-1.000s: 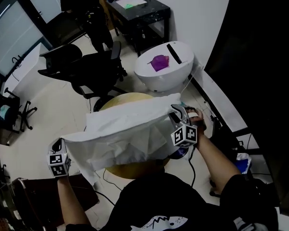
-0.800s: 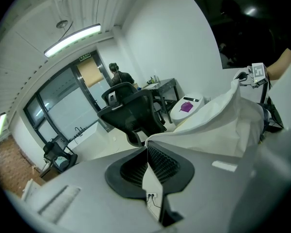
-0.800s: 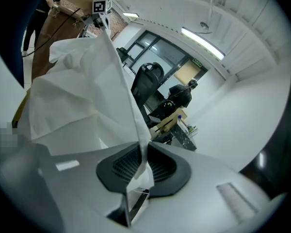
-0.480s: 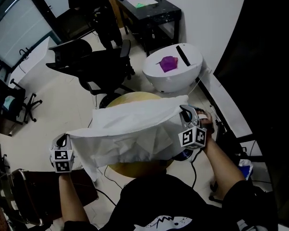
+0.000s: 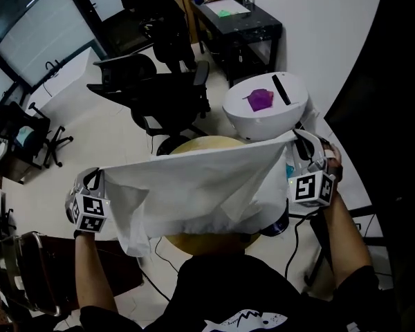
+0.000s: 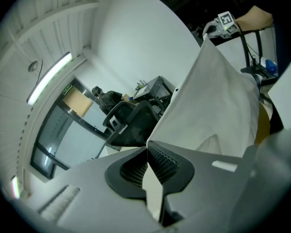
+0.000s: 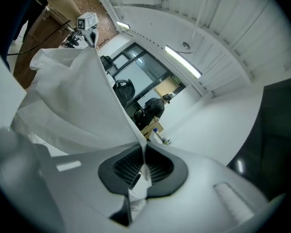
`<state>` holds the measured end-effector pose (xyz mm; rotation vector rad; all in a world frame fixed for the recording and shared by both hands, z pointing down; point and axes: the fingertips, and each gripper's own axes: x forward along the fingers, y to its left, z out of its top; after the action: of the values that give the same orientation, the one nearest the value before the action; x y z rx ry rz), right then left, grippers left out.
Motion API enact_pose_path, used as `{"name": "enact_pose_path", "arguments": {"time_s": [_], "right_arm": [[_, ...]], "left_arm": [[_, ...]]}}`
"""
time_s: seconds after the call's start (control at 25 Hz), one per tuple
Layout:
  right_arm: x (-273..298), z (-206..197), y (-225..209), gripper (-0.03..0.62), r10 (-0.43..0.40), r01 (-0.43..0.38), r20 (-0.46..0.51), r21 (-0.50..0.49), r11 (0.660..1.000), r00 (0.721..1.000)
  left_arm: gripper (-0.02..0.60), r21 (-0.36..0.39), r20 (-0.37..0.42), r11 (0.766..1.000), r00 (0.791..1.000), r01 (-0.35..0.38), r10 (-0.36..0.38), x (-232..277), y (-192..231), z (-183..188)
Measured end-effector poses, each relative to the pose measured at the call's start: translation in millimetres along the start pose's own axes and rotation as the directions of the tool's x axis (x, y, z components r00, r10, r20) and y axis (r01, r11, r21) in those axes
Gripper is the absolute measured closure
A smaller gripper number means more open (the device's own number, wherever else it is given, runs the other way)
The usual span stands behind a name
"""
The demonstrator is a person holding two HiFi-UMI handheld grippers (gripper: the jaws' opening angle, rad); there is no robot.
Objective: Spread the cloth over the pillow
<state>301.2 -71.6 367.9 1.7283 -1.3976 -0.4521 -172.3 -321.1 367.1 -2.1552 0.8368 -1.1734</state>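
Observation:
A white cloth (image 5: 200, 185) hangs stretched between my two grippers, its top edge taut and nearly straight, the rest sagging in folds. My left gripper (image 5: 95, 177) is shut on the cloth's left corner, and the cloth (image 6: 213, 101) runs away from its closed jaws (image 6: 148, 152). My right gripper (image 5: 299, 141) is shut on the right corner, with cloth (image 7: 72, 106) pinched between its pads (image 7: 143, 161). Below the cloth a round tan surface (image 5: 207, 242) shows. I cannot make out a pillow; the cloth hides what lies under it.
A white round container (image 5: 266, 106) with a purple thing on top stands just beyond the right gripper. Black office chairs (image 5: 159, 92) and a black desk (image 5: 242, 19) are farther back. Cables (image 5: 301, 220) trail on the floor at the right.
Both grippers have risen and moved apart. The cloth, slack and bunched a second ago, is now pulled out wide with a straight top edge.

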Motion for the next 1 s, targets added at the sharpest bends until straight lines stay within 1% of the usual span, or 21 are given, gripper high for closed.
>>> {"name": "enact_pose_path", "arguments": {"time_s": [0.08,0.12,0.16,0.24,0.32,0.36,0.48,0.68,0.8,1.0], "right_arm": [[-1.3,7.5,-18.2,0.585,-0.027,0.027,0.0,0.004,1.0,1.0],[-2.5,12.3,-28.3,0.583,-0.042,0.042,0.002,0.011,0.999,0.999],[-4.2,17.9,-39.2,0.583,-0.058,0.057,0.007,0.022,0.998,0.998],[-9.3,31.4,-62.2,0.583,-0.097,0.096,0.015,0.04,0.995,0.995],[-13.7,45.0,-83.1,0.583,-0.139,0.138,0.02,0.036,0.99,0.99],[-14.4,50.7,-92.0,0.583,-0.157,0.156,0.024,0.029,0.987,0.987],[-12.6,63.2,-113.7,0.583,-0.194,0.194,0.034,0.002,0.981,0.98],[-3.5,70.4,-141.7,0.583,-0.215,0.216,0.018,-0.029,0.976,0.976],[0.9,73.7,-163.5,0.583,-0.243,0.243,0.005,-0.052,0.969,0.97],[7.9,79.7,-197.7,0.583,-0.273,0.272,-0.013,-0.039,0.961,0.962]], "left_arm": [[0.581,0.091,0.006,0.996,1.0,0.009,-0.01,0.1,10.2,10.1],[0.581,0.145,0.005,0.989,1.0,0.019,-0.02,1.6,13.9,13.6],[0.581,0.201,0.002,0.979,0.999,0.032,-0.033,4.1,16.2,15.5],[0.581,0.308,-0.009,0.949,0.998,0.062,-0.063,9.6,17.7,18.5],[0.581,0.375,-0.012,0.923,0.996,0.082,-0.084,13.4,21.7,24.0],[0.581,0.392,-0.004,0.917,0.996,0.081,-0.087,14.9,26.7,28.1],[0.581,0.406,0.045,0.913,0.996,0.047,-0.071,18.7,48.1,44.4],[0.581,0.444,0.122,0.896,0.992,-0.019,-0.039,17.9,87.1,77.9],[0.581,0.456,0.167,0.887,0.986,-0.07,-0.008,17.2,113.4,102.9],[0.581,0.469,0.213,0.875,0.977,-0.118,0.018,20.8,140.6,135.5]]}}
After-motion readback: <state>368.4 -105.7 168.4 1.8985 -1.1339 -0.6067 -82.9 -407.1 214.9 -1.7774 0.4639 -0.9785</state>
